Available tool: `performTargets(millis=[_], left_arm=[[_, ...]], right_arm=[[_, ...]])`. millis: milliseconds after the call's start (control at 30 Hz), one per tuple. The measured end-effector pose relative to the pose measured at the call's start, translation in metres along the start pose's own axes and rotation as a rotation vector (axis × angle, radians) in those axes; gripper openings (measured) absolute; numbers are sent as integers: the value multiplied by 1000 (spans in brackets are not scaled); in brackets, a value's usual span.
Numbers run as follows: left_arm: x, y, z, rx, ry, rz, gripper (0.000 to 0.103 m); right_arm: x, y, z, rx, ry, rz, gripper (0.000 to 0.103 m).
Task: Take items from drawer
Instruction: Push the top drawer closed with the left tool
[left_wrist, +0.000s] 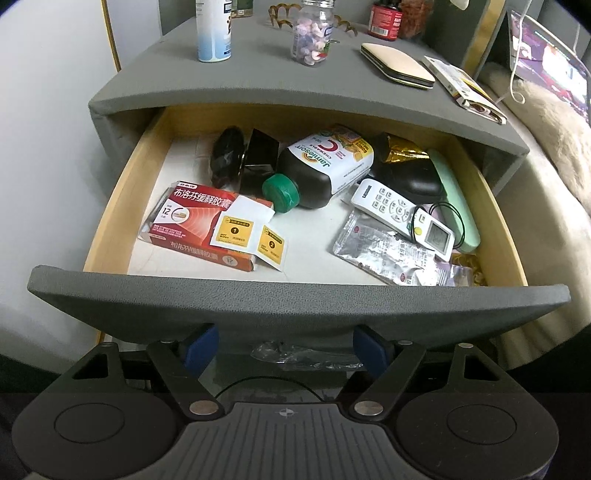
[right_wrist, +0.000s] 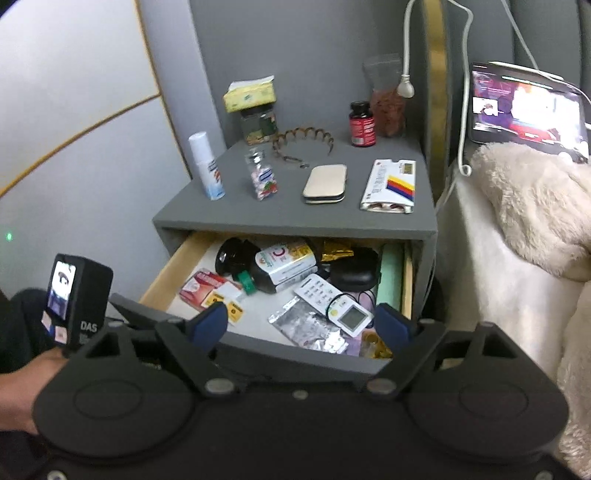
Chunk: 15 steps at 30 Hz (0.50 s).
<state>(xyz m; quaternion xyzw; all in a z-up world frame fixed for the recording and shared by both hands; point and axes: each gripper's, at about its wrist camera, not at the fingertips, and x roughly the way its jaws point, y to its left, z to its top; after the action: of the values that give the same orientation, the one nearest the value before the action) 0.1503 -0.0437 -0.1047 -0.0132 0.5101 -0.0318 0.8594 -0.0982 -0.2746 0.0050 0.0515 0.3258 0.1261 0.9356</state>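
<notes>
The grey nightstand's drawer (left_wrist: 295, 299) is pulled open. Inside lie a red medicine box (left_wrist: 192, 225), a dark vitamin bottle with a green cap (left_wrist: 321, 170), a white remote (left_wrist: 391, 206), a small white thermometer display (left_wrist: 437, 236), foil blister packs (left_wrist: 384, 251), a black perfume bottle (left_wrist: 243, 158), a black case (left_wrist: 410, 177) and a mint green case (left_wrist: 458, 199). My left gripper (left_wrist: 286, 345) is open and empty, low, just under the drawer front. My right gripper (right_wrist: 301, 326) is open and empty, above the drawer front (right_wrist: 295, 354). The same items show in the right wrist view, with the remote (right_wrist: 317, 291) in the middle.
On the nightstand top (right_wrist: 332, 214) stand a white spray can (right_wrist: 207, 166), a candy jar (right_wrist: 262, 177), a beige case (right_wrist: 325, 183), a white box (right_wrist: 391, 186), a red bottle (right_wrist: 362, 123) and a hair band (right_wrist: 303, 142). A bed with a fluffy blanket (right_wrist: 524, 229) lies right.
</notes>
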Motion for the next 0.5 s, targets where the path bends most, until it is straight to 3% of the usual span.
performTargets(millis=[300,500], left_arm=[[3,2,9,10,-19,9,75],[3,-4,7,23,-12,39,75]], right_arm=[[-7,-38,-8,239,-95,52,86],[-11,-47,-11,282,-101,74,86]])
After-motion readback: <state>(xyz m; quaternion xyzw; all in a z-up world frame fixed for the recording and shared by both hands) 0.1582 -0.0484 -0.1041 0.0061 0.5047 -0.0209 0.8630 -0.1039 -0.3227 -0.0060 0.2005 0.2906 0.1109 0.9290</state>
